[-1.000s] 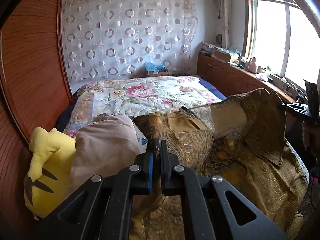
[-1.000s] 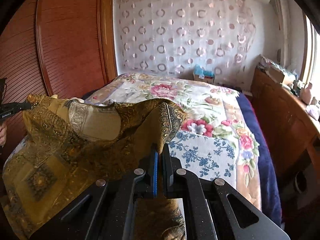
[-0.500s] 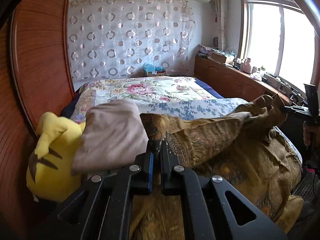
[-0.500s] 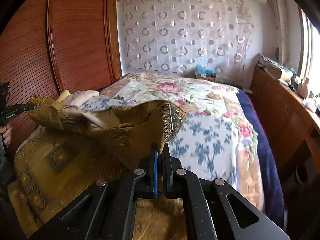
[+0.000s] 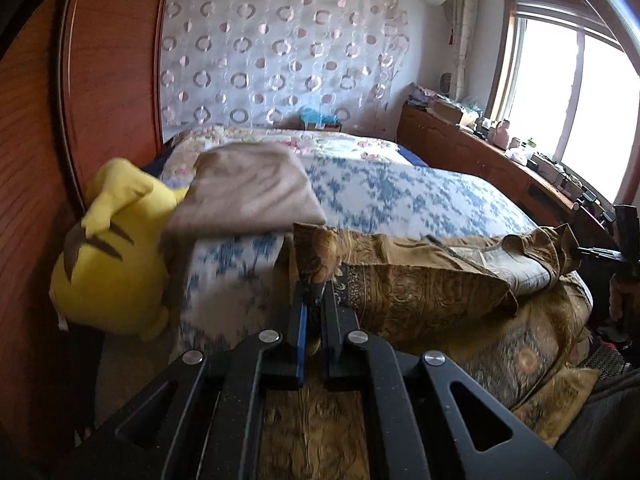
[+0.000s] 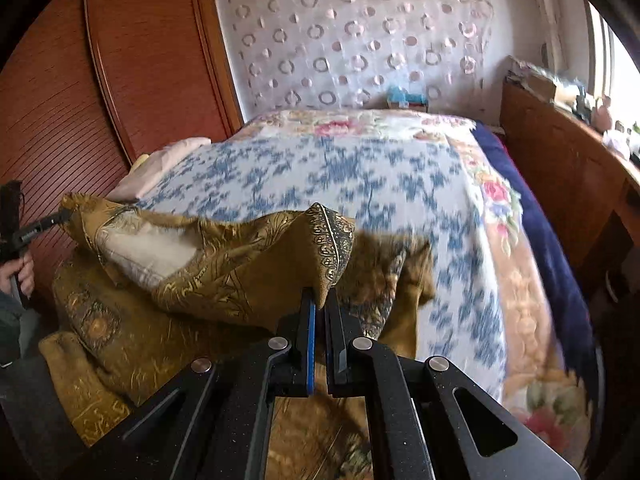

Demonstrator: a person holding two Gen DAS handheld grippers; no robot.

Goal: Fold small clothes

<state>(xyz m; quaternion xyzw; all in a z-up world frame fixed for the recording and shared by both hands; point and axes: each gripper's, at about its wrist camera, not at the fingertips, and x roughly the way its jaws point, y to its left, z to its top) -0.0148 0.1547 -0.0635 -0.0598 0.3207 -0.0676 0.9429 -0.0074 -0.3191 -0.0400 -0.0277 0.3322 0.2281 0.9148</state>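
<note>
Carrying the garment's (image 6: 240, 276) pinched corners down and toward the bed's (image 6: 360, 176) far end, left gripper (image 5: 314, 300) and right gripper (image 6: 320, 300) stay clamped on it, so the lifted half now drapes over the near half: fold nearly laid.

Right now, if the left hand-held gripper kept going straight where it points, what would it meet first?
Beyond the gold patterned garment pinched in the left hand-held gripper, probably the blue-flowered bedspread; depth is unclear.
</note>
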